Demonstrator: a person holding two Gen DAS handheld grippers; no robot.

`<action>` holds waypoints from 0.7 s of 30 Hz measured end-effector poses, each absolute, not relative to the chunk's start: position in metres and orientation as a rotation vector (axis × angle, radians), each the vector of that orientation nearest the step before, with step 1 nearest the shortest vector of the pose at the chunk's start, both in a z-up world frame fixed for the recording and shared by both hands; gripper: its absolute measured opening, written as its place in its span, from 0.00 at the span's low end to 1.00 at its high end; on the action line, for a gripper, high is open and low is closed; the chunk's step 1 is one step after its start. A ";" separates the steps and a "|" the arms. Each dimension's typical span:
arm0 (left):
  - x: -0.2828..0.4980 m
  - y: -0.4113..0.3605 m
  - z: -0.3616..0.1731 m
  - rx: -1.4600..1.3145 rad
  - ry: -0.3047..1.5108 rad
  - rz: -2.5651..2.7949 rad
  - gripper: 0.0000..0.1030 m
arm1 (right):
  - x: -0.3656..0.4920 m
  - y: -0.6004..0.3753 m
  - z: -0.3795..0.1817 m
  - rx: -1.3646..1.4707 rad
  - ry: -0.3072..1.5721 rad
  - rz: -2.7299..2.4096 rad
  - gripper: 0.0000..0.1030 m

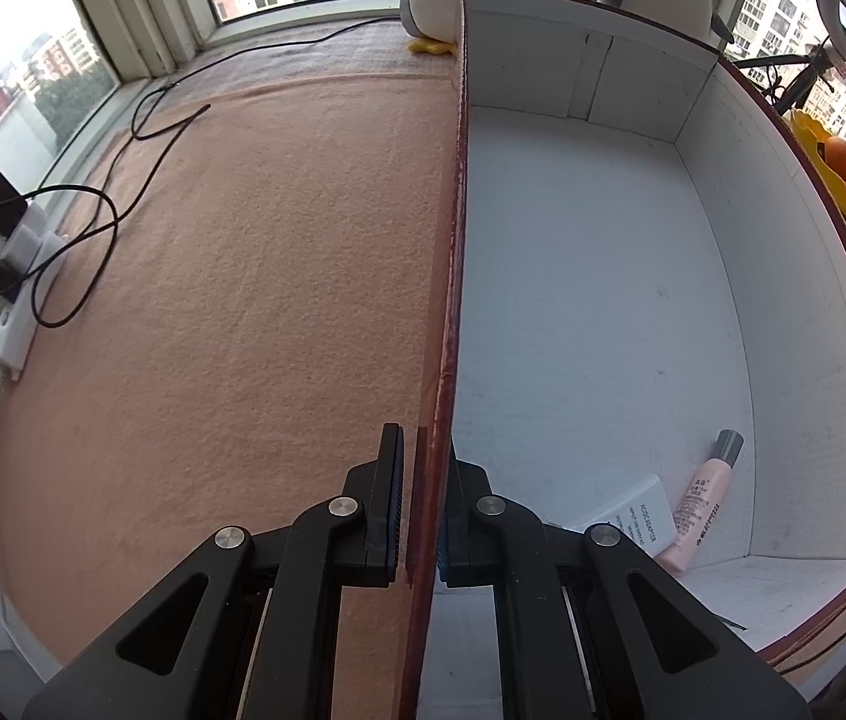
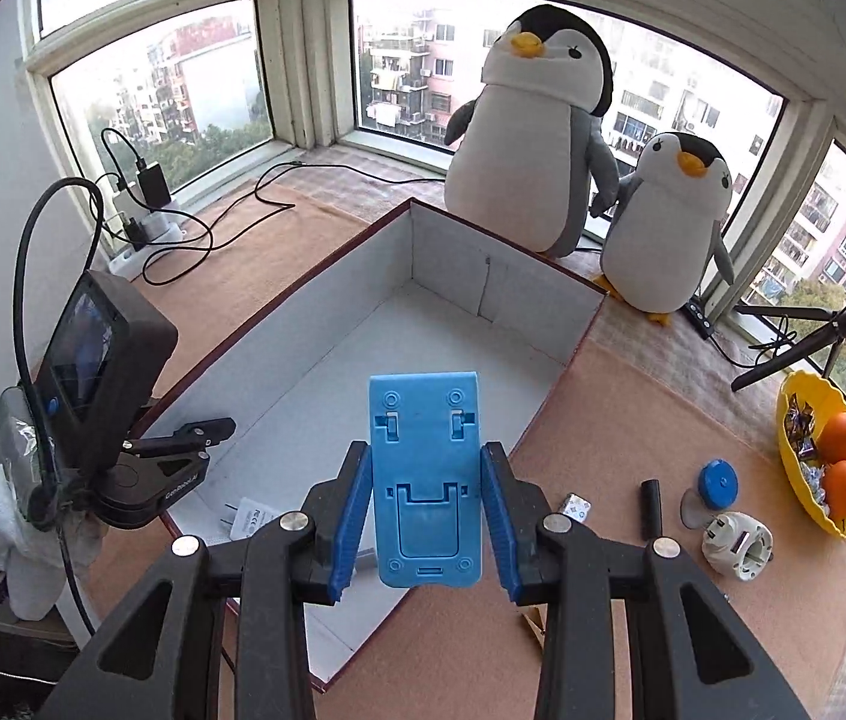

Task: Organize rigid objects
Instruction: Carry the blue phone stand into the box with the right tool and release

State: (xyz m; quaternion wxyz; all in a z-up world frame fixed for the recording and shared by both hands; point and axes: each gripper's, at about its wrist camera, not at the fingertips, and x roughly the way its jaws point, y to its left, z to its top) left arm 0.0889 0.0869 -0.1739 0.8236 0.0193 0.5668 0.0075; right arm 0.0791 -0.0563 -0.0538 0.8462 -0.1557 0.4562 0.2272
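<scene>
the box (image 2: pixel 363 324) sat on the table (image 2: pixel 633 408), with two penguins (image 2: pixel 537 138) behind it. an adapter (image 1: pixel 642 510) and a tube (image 1: pixel 699 510) lay inside (near one corner). right of the box lay a plug (image 2: pixel 736 546) and a bowl (image 2: pixel 807 396).

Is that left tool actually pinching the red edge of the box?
Touching. In the left wrist view the left tool straddles the box wall, one finger outside and one inside, closed onto the thin red edge with no clear gap.
</scene>
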 end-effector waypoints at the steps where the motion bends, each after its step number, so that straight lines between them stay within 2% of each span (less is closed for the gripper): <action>1: 0.089 0.087 -0.174 0.041 1.205 0.017 0.07 | 0.079 -0.053 -0.056 -0.336 0.964 0.485 0.32; 18: 0.087 0.084 -0.173 0.045 1.202 0.020 0.06 | 0.081 -0.020 -0.079 -0.401 0.995 0.553 0.32; 19: 0.087 0.084 -0.173 0.045 1.202 0.020 0.06 | 0.081 -0.019 -0.078 -0.401 0.992 0.555 0.33; 21: 0.087 0.084 -0.173 0.045 1.202 0.020 0.06 | 0.080 -0.020 -0.076 -0.396 0.981 0.554 0.43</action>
